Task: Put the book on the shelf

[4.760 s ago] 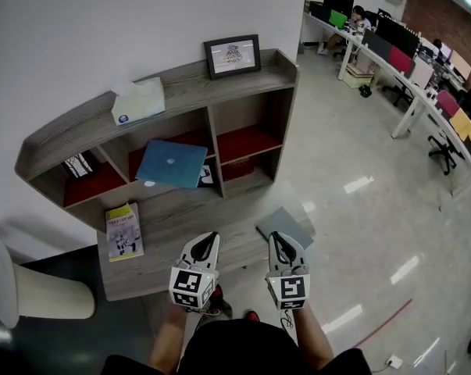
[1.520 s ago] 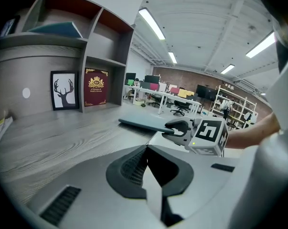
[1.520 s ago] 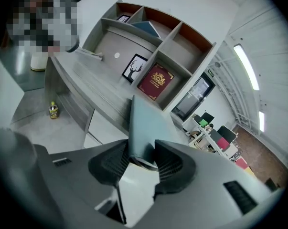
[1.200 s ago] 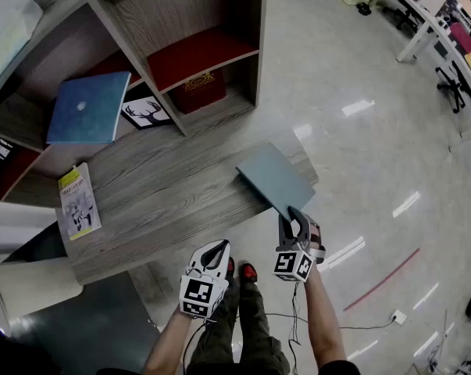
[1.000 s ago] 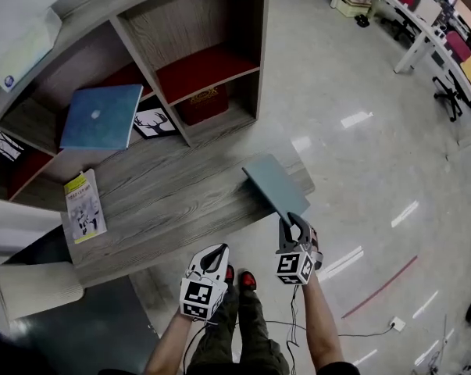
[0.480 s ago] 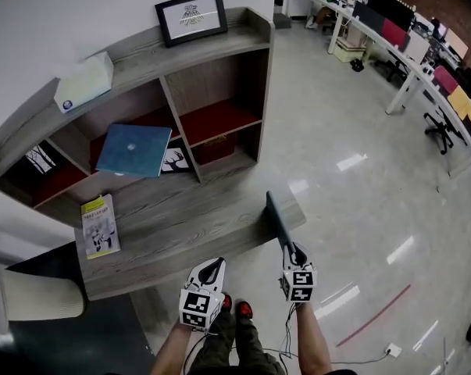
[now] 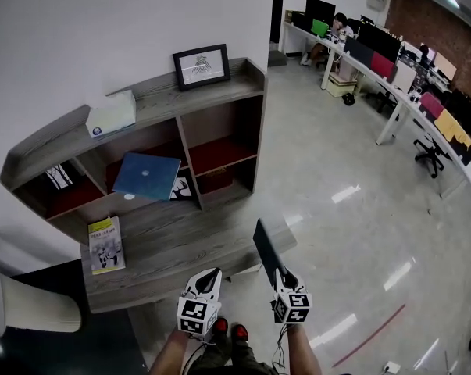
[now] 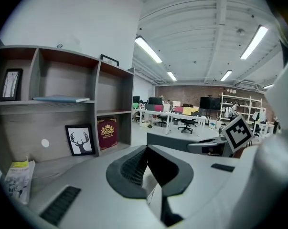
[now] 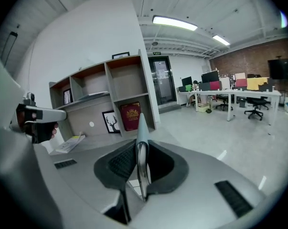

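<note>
A thin grey-blue book point(image 7: 265, 248) stands on edge in the air, just off the right end of the low wooden bench point(image 7: 180, 237). My right gripper point(image 7: 280, 276) is shut on its near end. In the right gripper view the book's edge point(image 9: 141, 130) rises straight up between the pads. My left gripper point(image 7: 210, 276) hangs beside it on the left, shut with nothing in it. The grey shelf unit point(image 7: 219, 92) stands against the wall beyond the bench, with red-lined compartments. In the left gripper view the book point(image 8: 182, 141) shows as a flat slab to the right.
A yellow booklet point(image 7: 106, 244) lies on the bench's left end. A blue book point(image 7: 147, 176) juts out of a middle compartment, above a deer picture point(image 7: 180, 187). A framed picture point(image 7: 201, 66) and a tissue box point(image 7: 112, 114) sit on top. Office desks point(image 7: 391, 84) line the right.
The book has come up off the bench's right end and turned from flat to on edge in my right gripper. The head view has tilted up to show the whole shelf.
</note>
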`<state>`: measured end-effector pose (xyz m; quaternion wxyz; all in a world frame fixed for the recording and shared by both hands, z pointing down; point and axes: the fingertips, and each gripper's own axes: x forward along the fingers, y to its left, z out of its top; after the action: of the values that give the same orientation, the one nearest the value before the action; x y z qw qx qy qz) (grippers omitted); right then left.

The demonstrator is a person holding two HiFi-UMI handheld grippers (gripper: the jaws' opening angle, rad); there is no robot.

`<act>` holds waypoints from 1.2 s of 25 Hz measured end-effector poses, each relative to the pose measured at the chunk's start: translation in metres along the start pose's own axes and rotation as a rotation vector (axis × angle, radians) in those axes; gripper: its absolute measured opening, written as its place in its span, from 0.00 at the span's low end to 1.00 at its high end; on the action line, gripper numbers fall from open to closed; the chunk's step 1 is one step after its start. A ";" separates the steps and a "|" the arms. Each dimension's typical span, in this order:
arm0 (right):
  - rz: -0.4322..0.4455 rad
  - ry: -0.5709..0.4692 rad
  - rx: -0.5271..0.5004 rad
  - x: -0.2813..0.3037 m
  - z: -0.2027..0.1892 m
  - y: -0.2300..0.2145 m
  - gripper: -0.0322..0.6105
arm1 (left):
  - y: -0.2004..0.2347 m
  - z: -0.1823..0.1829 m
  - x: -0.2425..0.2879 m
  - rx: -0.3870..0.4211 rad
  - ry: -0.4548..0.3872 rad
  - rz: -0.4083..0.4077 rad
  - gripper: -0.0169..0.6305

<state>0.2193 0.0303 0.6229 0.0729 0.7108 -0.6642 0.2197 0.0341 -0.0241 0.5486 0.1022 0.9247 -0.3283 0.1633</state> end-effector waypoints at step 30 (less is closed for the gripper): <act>0.053 -0.415 -0.152 -0.014 0.199 0.093 0.16 | 0.084 0.080 -0.005 0.061 -0.142 -0.039 0.04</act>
<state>0.1708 -0.0452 0.4222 -0.0176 0.7156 -0.6980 0.0198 -0.0039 -0.1090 0.4797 0.0534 0.9429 -0.3113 0.1052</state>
